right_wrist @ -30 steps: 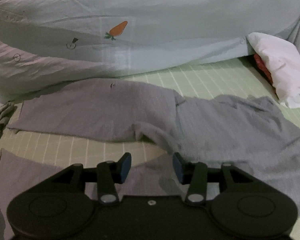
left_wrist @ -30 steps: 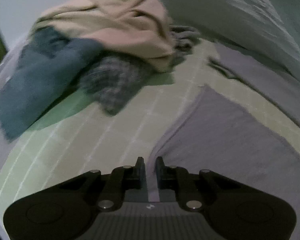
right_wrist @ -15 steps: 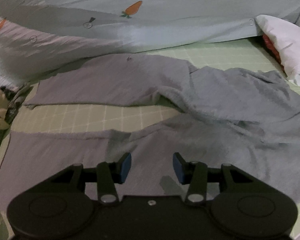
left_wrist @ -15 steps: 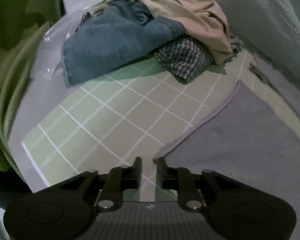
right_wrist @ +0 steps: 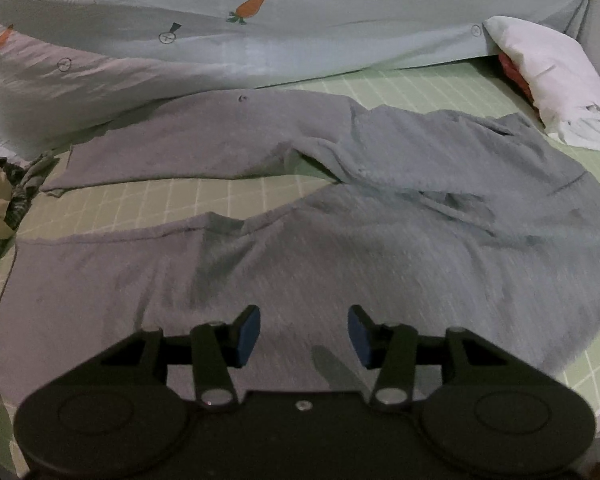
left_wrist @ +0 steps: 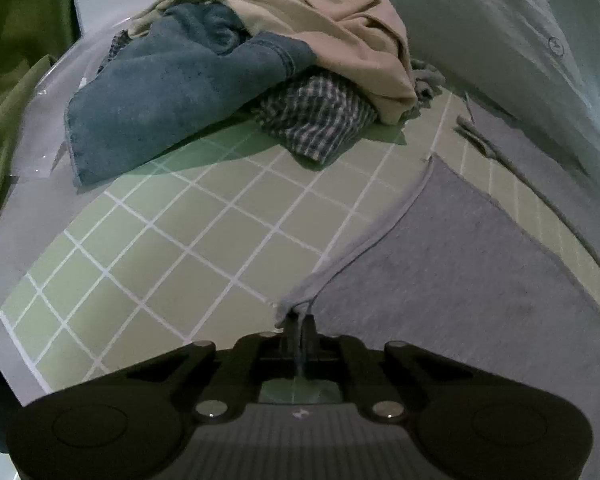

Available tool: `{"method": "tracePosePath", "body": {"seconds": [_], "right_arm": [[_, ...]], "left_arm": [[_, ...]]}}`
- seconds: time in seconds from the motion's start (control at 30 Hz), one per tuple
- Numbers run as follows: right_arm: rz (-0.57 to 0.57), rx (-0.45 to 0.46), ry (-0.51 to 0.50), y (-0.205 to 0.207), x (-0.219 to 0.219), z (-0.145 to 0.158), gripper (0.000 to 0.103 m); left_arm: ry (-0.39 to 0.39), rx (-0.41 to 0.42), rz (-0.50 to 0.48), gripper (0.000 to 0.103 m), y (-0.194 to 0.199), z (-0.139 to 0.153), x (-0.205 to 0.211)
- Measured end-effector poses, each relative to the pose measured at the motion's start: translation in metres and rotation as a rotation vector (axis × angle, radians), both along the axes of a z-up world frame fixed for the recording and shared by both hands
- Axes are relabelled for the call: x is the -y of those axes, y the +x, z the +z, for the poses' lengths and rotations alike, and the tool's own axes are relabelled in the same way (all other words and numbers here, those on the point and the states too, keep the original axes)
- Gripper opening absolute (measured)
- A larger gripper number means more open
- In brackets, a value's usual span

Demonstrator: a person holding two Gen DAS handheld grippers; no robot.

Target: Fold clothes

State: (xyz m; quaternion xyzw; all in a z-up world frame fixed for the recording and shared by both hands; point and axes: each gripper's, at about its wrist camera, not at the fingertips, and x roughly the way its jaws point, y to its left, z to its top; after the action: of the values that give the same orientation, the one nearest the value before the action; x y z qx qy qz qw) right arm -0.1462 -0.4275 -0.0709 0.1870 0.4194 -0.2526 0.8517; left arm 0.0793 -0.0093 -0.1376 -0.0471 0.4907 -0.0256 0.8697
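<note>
Grey trousers lie spread on the green checked bed sheet, legs pointing left. In the left wrist view the near leg fills the right side. My left gripper is shut on the corner of that leg's hem, low on the sheet. My right gripper is open and empty, hovering just above the near leg's thigh area. The far leg lies flat towards the duvet.
A pile of clothes sits at the left end of the bed: a beige garment, blue jeans, a checked shirt. A pale duvet with carrot prints runs along the back. A white pillow lies at far right.
My left gripper has closed on the hem corner of the near trouser leg. My right gripper has moved nearer over the near leg and stays open.
</note>
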Motion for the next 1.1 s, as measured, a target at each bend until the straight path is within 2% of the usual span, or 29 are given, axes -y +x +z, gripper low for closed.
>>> {"method": "tracePosePath", "body": {"seconds": [0.1, 0.3, 0.4, 0.43, 0.47, 0.5, 0.53, 0.6, 0.67, 0.73, 1.1], "right_arm": [[0.015, -0.007, 0.008, 0.003, -0.003, -0.003, 0.05], [0.063, -0.014, 0.036, 0.01, -0.002, -0.011, 0.05], [0.072, -0.005, 0.05, 0.017, 0.007, -0.01, 0.05], [0.074, -0.001, 0.051, 0.02, 0.011, -0.01, 0.051], [0.076, 0.004, 0.048, 0.023, 0.015, -0.008, 0.053], [0.078, 0.007, 0.041, 0.025, 0.019, -0.006, 0.055], [0.08, 0.011, 0.035, 0.028, 0.022, -0.005, 0.06], [0.079, 0.019, 0.02, 0.034, 0.031, -0.001, 0.073], [0.056, 0.028, 0.0, 0.039, 0.044, 0.001, 0.094], [0.026, 0.036, -0.023, 0.046, 0.058, 0.001, 0.103], [-0.223, -0.015, -0.085, 0.097, 0.138, -0.018, 0.103]], "left_arm": [[0.04, -0.003, 0.051, 0.002, -0.011, 0.0, -0.012], [0.066, -0.034, 0.185, 0.002, -0.041, 0.001, -0.052], [0.04, -0.04, 0.238, 0.008, -0.048, 0.007, -0.056], [0.033, -0.033, 0.251, 0.016, -0.05, 0.011, -0.054], [0.035, -0.021, 0.26, 0.027, -0.05, 0.017, -0.049], [0.034, -0.003, 0.259, 0.034, -0.049, 0.023, -0.043], [0.029, 0.015, 0.255, 0.044, -0.046, 0.029, -0.035], [0.005, 0.055, 0.241, 0.056, -0.035, 0.041, -0.017], [-0.024, 0.078, 0.21, 0.069, -0.02, 0.047, 0.005], [-0.048, 0.089, 0.166, 0.073, 0.0, 0.05, 0.03], [-0.132, 0.028, -0.022, 0.073, 0.143, 0.021, 0.167]]}}
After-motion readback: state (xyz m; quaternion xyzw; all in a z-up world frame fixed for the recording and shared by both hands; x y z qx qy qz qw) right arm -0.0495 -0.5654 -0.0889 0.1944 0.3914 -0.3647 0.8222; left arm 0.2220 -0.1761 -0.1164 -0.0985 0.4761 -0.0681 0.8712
